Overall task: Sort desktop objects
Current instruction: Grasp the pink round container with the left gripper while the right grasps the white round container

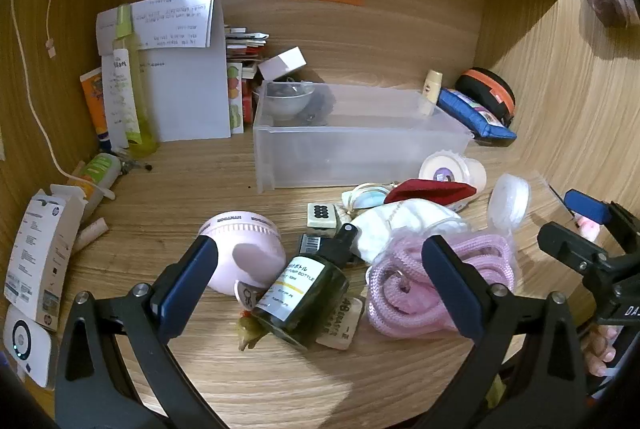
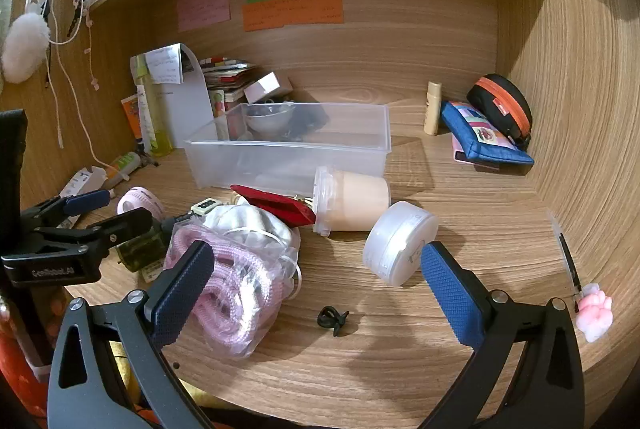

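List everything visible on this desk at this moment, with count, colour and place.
storage bin: 1, clear, centre back
bowl: 1, grey, behind the bin's left end
spray bottle: 1, dark green, lying front centre
cord in bag: 1, pink, front, beside the bottle
round case: 1, pink, left of the bottle
cup: 1, beige, on its side before the bin
round jar: 1, white, right of centre
pouch: 1, red, on the pile
hair clip: 1, black, front
pencil case: 1, blue, back right
left gripper: open, above the bottle
right gripper: open, empty
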A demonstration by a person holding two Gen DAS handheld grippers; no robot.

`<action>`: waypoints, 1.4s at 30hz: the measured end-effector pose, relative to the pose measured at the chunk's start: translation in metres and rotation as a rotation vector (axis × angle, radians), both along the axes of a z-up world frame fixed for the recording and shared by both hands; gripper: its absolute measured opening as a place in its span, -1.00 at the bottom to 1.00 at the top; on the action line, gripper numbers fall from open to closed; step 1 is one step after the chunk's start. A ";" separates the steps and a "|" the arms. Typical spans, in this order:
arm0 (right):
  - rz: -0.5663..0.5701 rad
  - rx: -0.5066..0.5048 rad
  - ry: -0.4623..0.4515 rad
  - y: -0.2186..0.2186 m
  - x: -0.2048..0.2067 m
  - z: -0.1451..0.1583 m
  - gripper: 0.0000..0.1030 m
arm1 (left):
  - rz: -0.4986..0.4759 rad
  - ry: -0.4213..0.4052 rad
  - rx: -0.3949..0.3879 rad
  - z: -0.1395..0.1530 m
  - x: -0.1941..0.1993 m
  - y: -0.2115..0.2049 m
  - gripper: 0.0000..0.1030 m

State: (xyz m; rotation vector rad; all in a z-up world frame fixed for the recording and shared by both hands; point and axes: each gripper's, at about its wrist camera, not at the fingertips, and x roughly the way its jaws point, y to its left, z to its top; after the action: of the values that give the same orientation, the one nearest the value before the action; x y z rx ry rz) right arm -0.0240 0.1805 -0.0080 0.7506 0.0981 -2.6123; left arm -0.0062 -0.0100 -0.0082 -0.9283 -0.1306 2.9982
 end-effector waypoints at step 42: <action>-0.071 0.029 -0.047 0.034 -0.027 -0.007 1.00 | 0.017 -0.064 0.024 0.000 -0.001 -0.060 1.00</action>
State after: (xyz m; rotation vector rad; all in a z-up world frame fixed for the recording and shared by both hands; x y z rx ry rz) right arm -0.0508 0.2146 -0.0151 0.8397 0.0980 -2.6633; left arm -0.0076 -0.0698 -0.0083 -1.0268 -0.1750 2.9764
